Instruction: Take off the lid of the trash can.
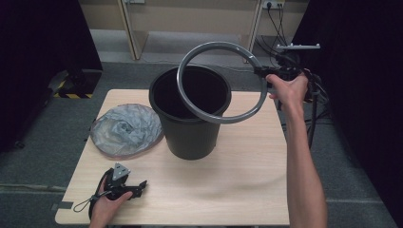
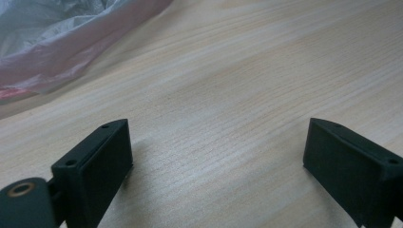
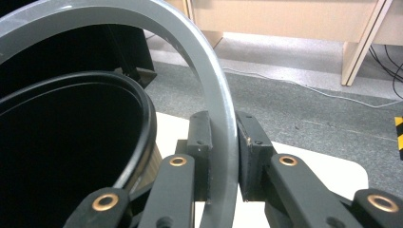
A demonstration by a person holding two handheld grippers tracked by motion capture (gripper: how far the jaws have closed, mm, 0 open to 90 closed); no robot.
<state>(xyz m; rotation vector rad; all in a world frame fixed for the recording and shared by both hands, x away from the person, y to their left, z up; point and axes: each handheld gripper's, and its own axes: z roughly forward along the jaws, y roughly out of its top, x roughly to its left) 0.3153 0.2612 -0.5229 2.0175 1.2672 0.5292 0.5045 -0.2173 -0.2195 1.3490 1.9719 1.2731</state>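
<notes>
Pinching the grey ring (image 3: pixel 216 90) on edge, the right gripper (image 3: pixel 223 161) has both black pads pressed flat against the band, one on each face, with the hoop rising up and curving away to the left of the jaws. In the high view the ring (image 1: pixel 219 81) hangs tilted in the air — its near arc dips over the mouth of the black bucket (image 1: pixel 190 114) while its far arc stands above and behind the rim. So the bucket lies below and to the left of the clamped jaws, and its rim is round like the ring; any fitting, I judge, turns on levelling the hoop and centring it over that rim.

The ring looks like smooth, rigid plastic, thin and flat-sided. The bucket's wall is matt black with a rolled lip (image 3: pixel 142 123).

The left gripper (image 2: pixel 216 156) rests low on the pale wood-grain table (image 2: pixel 247 71), jaws spread wide with nothing between them — a crumpled translucent grey bag (image 1: pixel 126 129) lies ahead and to their left.
</notes>
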